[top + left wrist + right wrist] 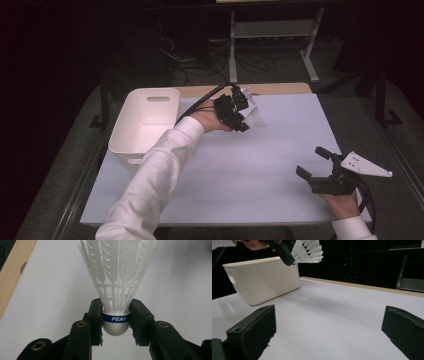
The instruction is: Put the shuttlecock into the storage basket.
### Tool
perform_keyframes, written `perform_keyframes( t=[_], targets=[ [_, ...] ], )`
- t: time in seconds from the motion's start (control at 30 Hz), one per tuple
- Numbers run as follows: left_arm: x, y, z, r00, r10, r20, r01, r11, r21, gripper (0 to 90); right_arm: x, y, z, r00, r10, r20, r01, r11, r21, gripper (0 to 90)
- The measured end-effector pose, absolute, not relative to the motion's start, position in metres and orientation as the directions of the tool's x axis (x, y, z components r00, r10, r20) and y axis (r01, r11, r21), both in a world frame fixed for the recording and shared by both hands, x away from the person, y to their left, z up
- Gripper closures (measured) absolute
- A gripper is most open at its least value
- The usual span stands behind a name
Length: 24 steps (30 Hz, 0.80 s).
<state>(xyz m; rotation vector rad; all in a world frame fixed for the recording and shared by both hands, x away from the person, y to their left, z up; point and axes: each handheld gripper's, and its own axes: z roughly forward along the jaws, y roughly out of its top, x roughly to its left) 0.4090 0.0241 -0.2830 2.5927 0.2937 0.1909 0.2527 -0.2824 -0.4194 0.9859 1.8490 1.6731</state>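
My left gripper point(243, 124) is shut on a white shuttlecock point(117, 272), its jaws pinching the grey cork base with the blue PEAK band. It hangs above the white table point(250, 165), right of the bin, with the feathers point(255, 116) pointing away from the hand. The same shuttlecock point(308, 251) shows high in the right gripper view, held by the left gripper point(289, 261). My right gripper point(313, 162) stands open low over the table's near right, with nothing between its jaws. A grey three-cornered plate point(367, 166) sits on top of it.
A cream plastic bin point(145, 122) with a handle slot stands at the table's left side and looks empty. A wooden strip point(280, 89) runs along the far edge. Beyond lie dark floor, cables and a metal stand point(272, 35).
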Motion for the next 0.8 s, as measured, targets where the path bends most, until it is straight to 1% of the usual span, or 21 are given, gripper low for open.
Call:
perform_keyframes(
  t=[0.2,0.47,0.8],
  targets=[
    [0.406,0.03,-0.275,0.966,0.244,0.089,0.166,-0.842,0.513,64.3,0.253,-0.281,-0.42,-0.64,0.755,0.142,0.219,0.002,0.976,0.0],
    [0.401,0.036,-0.265,0.967,0.232,0.109,0.148,-0.852,0.502,64.3,0.253,-0.282,-0.42,-0.635,0.76,0.138,0.21,-0.002,0.978,0.0],
    [0.396,0.046,-0.255,0.964,0.237,0.12,0.146,-0.852,0.503,64.3,0.254,-0.282,-0.421,-0.632,0.763,0.135,0.208,-0.001,0.978,0.0]
  ],
)
